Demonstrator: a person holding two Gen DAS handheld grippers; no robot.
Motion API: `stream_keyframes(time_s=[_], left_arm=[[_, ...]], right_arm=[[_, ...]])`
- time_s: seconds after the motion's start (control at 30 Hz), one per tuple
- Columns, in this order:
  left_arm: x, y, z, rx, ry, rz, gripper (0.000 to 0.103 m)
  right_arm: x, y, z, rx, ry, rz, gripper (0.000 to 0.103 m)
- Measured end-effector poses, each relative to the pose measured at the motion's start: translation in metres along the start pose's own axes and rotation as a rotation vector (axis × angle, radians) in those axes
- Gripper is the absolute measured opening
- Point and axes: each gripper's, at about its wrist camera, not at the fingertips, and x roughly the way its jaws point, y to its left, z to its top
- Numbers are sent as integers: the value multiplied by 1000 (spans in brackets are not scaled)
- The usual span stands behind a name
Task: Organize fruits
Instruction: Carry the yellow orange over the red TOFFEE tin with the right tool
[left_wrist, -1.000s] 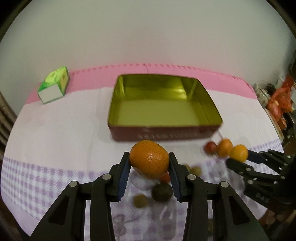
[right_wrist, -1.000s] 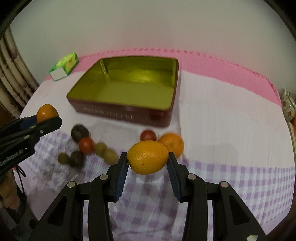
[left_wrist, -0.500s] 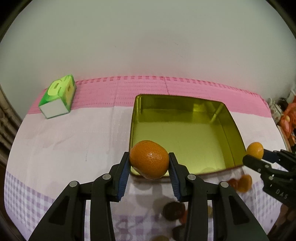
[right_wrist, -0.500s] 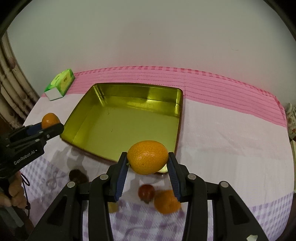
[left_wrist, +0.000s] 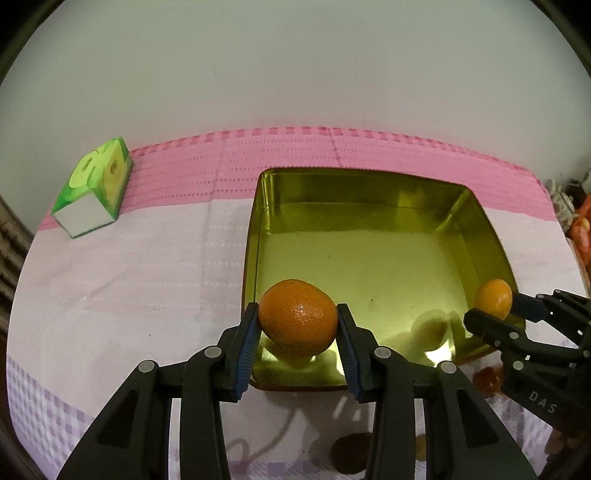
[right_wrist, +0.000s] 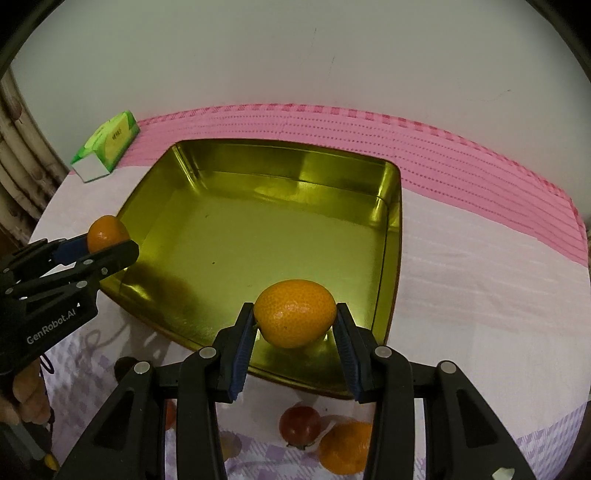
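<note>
While each claw is clamped on its own fruit, the left gripper (left_wrist: 297, 345) pinching a mandarin (left_wrist: 297, 317) and the right gripper (right_wrist: 293, 345) a paler orange (right_wrist: 294, 314), both fruits hang just above the near edge of the gold tin (right_wrist: 258, 236), left over its near-left corner, right over its near-right corner.

A plain, pale grey-white wall (left_wrist: 295, 66) rises behind the round tabletop (right_wrist: 480, 295), which is draped in a white cloth with a pink striped band at twelve o'clock and lilac checks at six, while ribbed cream bamboo-like poles (right_wrist: 18, 155) stand at nine o'clock.
</note>
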Motion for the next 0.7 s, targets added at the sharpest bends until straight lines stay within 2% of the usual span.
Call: stream_keyframes(time_s=[0.7], left_arm=[[20, -11, -2, 37, 46, 22, 41]], right_arm=[[13, -2, 3, -9, 34, -11, 40]])
